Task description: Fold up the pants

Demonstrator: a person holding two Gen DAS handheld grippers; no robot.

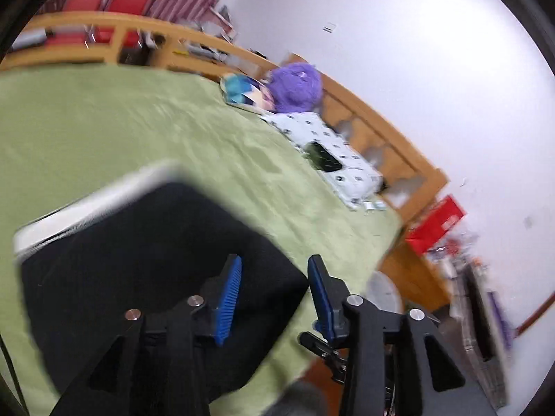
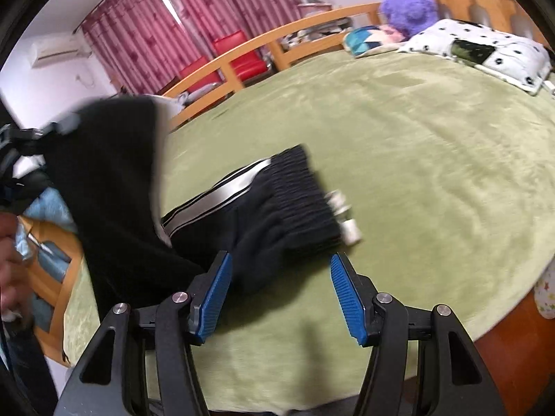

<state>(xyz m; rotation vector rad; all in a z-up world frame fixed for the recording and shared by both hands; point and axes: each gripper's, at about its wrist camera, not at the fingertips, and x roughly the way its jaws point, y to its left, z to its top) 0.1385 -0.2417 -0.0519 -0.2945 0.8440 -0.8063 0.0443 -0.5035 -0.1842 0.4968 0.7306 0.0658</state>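
Note:
Black pants (image 2: 277, 215) with white side stripes lie on the green bedspread (image 2: 416, 159), with the ribbed waistband (image 2: 305, 194) and white drawstring ends toward the right. My right gripper (image 2: 281, 256) hovers open just in front of the waistband, with nothing pressed between its blue pads. At the left of the right wrist view, a leg of the pants (image 2: 104, 180) is raised and blurred beside the left gripper (image 2: 38, 135). In the left wrist view the left gripper (image 1: 274, 260) stands open above the black cloth (image 1: 138, 242) and its white stripe (image 1: 86, 204). No cloth is pinched there.
A purple plush toy (image 2: 409, 3), a spotted pillow (image 2: 478, 48) and a small colourful cushion (image 2: 364, 38) lie at the head of the bed. The wooden bed rail (image 2: 242, 55) runs along the far side, with red chairs (image 2: 239, 52) behind it. A person's hand (image 2: 8, 263) shows at the left.

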